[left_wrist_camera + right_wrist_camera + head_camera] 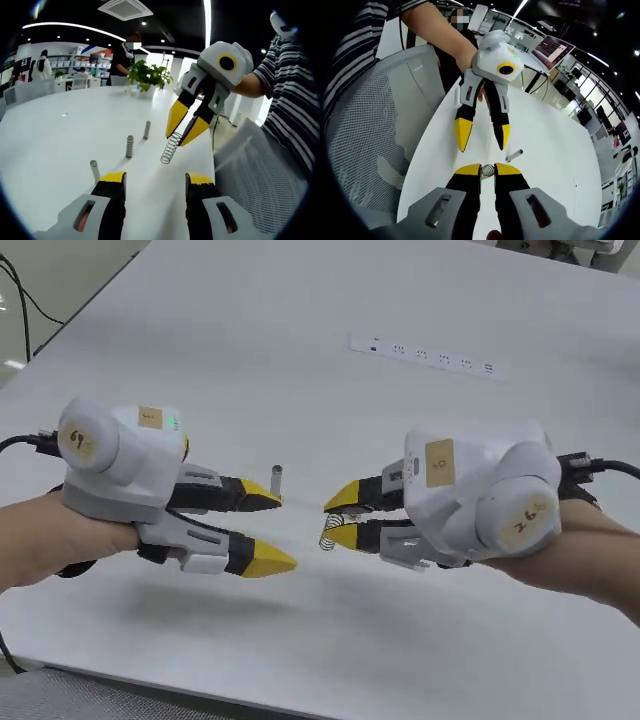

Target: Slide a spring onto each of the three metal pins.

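Note:
My right gripper (pixel 326 523) is shut on one end of a small steel spring (pixel 327 533), held just above the white table (pixel 300 340). In the left gripper view the spring (pixel 171 147) hangs slanted from the right gripper (pixel 186 131). A bare metal pin (pixel 94 170) stands nearest, and behind it two pins (pixel 129 146) (pixel 147 129) each carry a spring. My left gripper (pixel 272 528) is open and holds nothing, its tips facing the right gripper's tips. The bare pin (pixel 277 477) stands just beyond them. The right gripper view has the spring (pixel 488 170) between my jaws and the left gripper (pixel 482 142) opposite.
A white power strip (pixel 420 355) lies further back on the table. The table's near edge runs just below both hands. A grey mesh chair (pixel 250 165) stands by the table beside the person. A potted plant (pixel 147 75) stands at the far end.

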